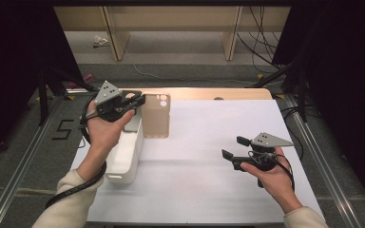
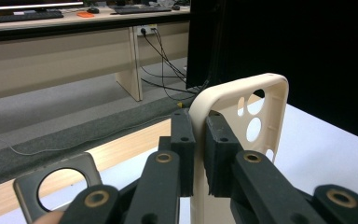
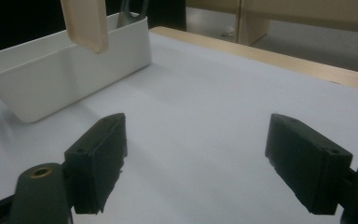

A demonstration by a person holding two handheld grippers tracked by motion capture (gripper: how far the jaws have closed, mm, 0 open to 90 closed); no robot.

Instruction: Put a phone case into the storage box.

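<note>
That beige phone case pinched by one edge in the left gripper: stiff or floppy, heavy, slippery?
The phone case probably is fairly stiff: gripped by one side wall in the left gripper, it stands straight with no visible sag. Likely light, being a thin open shell with camera cutouts. Its smooth matte surface might slip a little, though nothing here shows it sliding.

A lab or office test room: black curtains (image 1: 9,57) hang at both sides of the white-topped desk (image 1: 204,156), loose cables (image 1: 259,42) trail over grey carpet (image 1: 24,156) (a taped number lies there), and plain wooden office desks (image 1: 171,21) with a keyboard (image 2: 21,16) stand beyond
</note>
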